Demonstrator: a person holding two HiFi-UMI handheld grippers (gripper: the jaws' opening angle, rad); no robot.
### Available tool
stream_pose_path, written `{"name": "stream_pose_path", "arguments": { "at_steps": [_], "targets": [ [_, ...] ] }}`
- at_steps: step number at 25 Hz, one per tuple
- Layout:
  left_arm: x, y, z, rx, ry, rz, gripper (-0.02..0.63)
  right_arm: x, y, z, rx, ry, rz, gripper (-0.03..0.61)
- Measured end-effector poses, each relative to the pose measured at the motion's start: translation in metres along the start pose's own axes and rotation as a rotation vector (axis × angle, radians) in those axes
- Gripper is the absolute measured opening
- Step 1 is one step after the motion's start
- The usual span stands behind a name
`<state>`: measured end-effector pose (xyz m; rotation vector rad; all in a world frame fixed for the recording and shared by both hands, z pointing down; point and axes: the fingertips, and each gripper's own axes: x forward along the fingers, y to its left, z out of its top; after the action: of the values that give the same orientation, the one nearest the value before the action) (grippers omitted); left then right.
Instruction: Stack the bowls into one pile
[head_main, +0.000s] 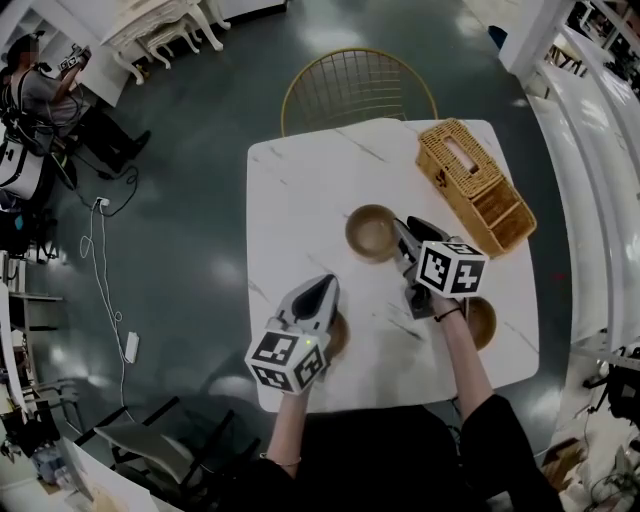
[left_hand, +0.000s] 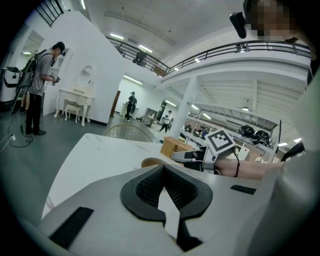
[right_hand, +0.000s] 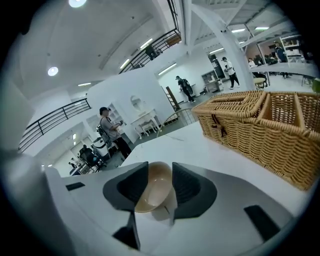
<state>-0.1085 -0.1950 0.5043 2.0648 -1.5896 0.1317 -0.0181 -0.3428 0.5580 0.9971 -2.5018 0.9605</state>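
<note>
Head view: looking down on table (head_main: 300, 200) carrying three bowls and basket (head_main: 470, 175). Pointing right gripper (head_main: 402, 238) at centre bowl (head_main: 370, 232), jaws standing apart around its rim, not pressing. Holding left gripper (head_main: 320, 290), jaws closed and empty, partly covering left bowl (head_main: 340, 335). Leaving right bowl (head_main: 482, 322) beside right wrist.

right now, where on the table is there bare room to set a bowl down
The far left of the table, between the gold chair and the left claw, is bare. The right side is crowded: wicker basket, middle bowl, right claw and the right-edge bowl.
</note>
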Motion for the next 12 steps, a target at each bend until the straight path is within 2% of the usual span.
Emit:
{"name": "stream_pose_path", "arguments": {
  "at_steps": [4, 12],
  "targets": [
    [0.004, -0.002, -0.003, 0.007, 0.01, -0.005, 0.014, 0.01, -0.013, -0.014, 0.043, 0.039, -0.037, 0.132],
    [0.005, -0.001, -0.004, -0.011, 0.014, -0.001, 0.014, 0.025, -0.019, -0.031, 0.169, 0.099, -0.054, 0.132]
  ]
}}
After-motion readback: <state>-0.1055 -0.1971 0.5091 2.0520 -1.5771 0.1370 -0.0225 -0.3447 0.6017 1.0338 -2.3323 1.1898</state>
